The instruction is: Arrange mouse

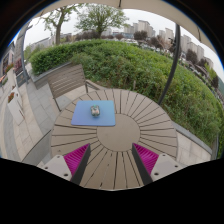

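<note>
A small grey mouse (96,111) sits in the middle of a blue mouse mat (94,114) on a round slatted wooden table (130,125). My gripper (111,158) is held above the table's near part, well short of the mat. Its two fingers, with magenta pads (77,156), stand wide apart with only bare slats between them. The mouse lies beyond the fingers, slightly to the left of their midline.
A wooden chair (68,80) stands behind the table on the left, on a paved terrace (30,115). Thick green bushes (140,65) run behind and to the right, with trees and buildings farther off.
</note>
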Tool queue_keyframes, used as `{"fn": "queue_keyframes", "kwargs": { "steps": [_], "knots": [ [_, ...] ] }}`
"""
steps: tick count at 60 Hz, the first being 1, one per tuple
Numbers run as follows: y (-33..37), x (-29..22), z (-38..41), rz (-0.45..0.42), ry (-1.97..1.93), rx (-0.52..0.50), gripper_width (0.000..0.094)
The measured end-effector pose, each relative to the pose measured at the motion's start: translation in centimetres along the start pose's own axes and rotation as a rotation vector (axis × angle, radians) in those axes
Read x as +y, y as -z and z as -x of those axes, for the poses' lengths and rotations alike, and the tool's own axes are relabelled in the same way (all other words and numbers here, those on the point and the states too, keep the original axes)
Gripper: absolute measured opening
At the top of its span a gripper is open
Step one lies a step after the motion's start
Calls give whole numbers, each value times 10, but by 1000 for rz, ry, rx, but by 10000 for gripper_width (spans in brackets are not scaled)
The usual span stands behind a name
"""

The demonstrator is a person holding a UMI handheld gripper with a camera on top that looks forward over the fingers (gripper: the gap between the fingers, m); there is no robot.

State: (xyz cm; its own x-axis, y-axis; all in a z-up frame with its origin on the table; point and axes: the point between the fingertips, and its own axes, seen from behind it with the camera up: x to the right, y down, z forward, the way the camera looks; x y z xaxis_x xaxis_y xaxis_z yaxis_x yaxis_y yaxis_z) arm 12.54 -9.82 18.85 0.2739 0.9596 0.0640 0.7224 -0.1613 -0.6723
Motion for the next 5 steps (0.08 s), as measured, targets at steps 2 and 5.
{"fn": "queue_keyframes", "kwargs": {
  "steps": [2, 5],
  "knots": [
    [-1, 1, 3, -1, -11, -10, 852],
    [0, -1, 5, -5, -17, -19, 851]
  ]
}}
